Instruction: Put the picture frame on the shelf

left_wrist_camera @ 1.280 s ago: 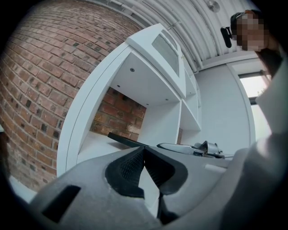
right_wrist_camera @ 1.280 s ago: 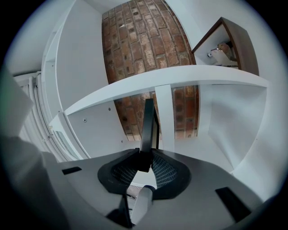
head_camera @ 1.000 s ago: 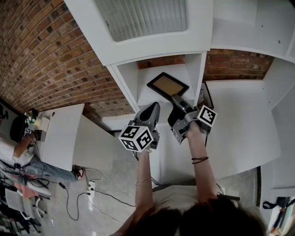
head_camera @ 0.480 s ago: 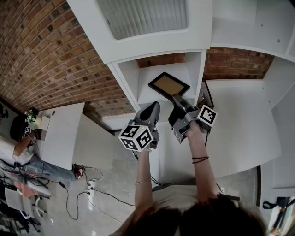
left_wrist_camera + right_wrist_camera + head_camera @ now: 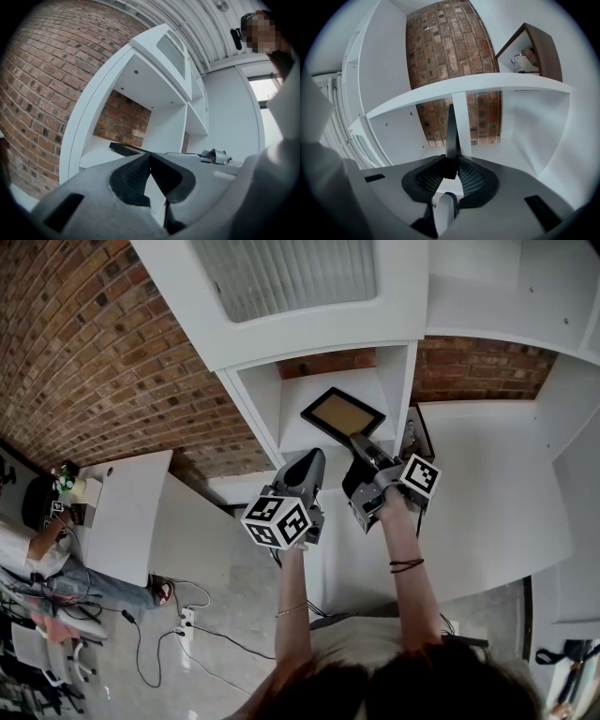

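Note:
The picture frame point(image 5: 342, 413), black-edged with a tan panel, hangs tilted in the opening of a white shelf compartment point(image 5: 302, 432). My right gripper point(image 5: 360, 441) is shut on its near edge. In the right gripper view the frame point(image 5: 451, 133) stands edge-on between the pads, in front of a white shelf board point(image 5: 464, 86). My left gripper point(image 5: 311, 457) is just left of the right one, below the frame, shut with nothing in it. In the left gripper view its pads point(image 5: 136, 173) meet, and the frame's dark edge point(image 5: 124, 149) shows beyond them.
A second, brown frame point(image 5: 419, 432) leans in the compartment to the right, also visible in the right gripper view point(image 5: 539, 47). Brick wall point(image 5: 112, 352) lies behind the shelving. At lower left are a white table point(image 5: 127, 512), a seated person point(image 5: 37, 554) and floor cables point(image 5: 183, 620).

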